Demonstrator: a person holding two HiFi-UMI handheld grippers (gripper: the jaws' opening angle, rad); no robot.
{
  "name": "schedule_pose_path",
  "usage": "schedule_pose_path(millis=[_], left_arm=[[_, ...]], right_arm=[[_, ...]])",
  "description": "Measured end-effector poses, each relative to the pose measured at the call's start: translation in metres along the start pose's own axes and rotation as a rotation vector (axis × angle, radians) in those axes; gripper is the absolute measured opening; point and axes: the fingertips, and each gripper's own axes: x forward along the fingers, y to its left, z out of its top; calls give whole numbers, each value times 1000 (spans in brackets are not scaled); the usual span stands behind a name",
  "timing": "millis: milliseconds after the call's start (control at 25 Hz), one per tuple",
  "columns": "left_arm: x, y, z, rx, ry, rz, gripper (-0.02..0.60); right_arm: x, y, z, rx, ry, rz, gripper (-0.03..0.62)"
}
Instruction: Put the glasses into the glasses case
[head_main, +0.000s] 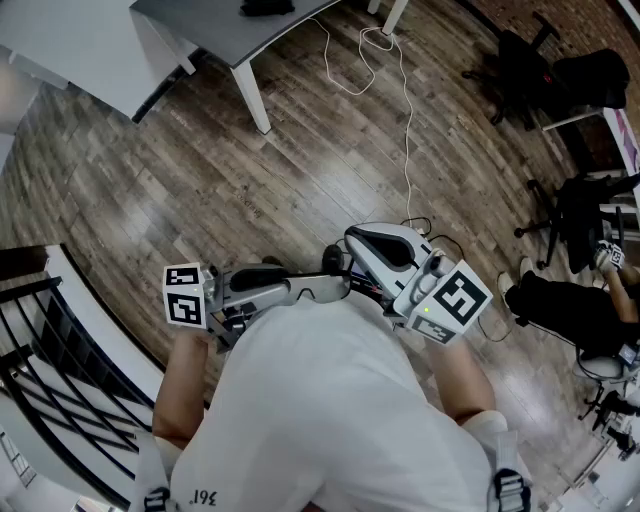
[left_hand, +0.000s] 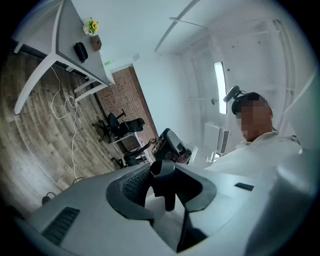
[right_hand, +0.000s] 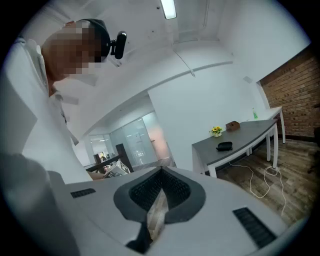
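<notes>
You held the 2 grippers level at your chest, well apart from the counter (right_hand: 251, 131), probably to carry the load steadily. Your left gripper (left_hand: 171, 175) had its fingers fairly wide, clamped on what looked like the glasses (left_hand: 165, 192), dark and seen end-on. Your right gripper (right_hand: 161, 171) was fully closed on nothing. The likely glasses case (right_hand: 224, 146), black and oblong, lay on that counter.

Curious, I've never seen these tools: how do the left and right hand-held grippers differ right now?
Jaws: the left white-and-grey hand-held gripper's stand apart; the right hand-held gripper's are shut together. Load: the left grips dark-framed glasses; the right holds nothing. Both carry black-and-white marker cubes.
</notes>
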Motion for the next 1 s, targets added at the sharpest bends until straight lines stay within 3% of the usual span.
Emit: schedule_pose_path(millis=[760, 880, 920, 1000], left_arm=[[-4, 0, 4, -7, -56, -8, 135], [-6, 0, 5, -14, -75, -8, 135], [-7, 1, 6, -19, -84, -6, 135], [-11, 2, 10, -30, -106, -3, 135]], right_arm=[[1, -6, -16, -91, 68, -55, 11], [1, 1, -16, -156, 71, -40, 14], [3, 5, -14, -195, 68, -24, 34], [8, 14, -11, -285, 64, 7, 196]])
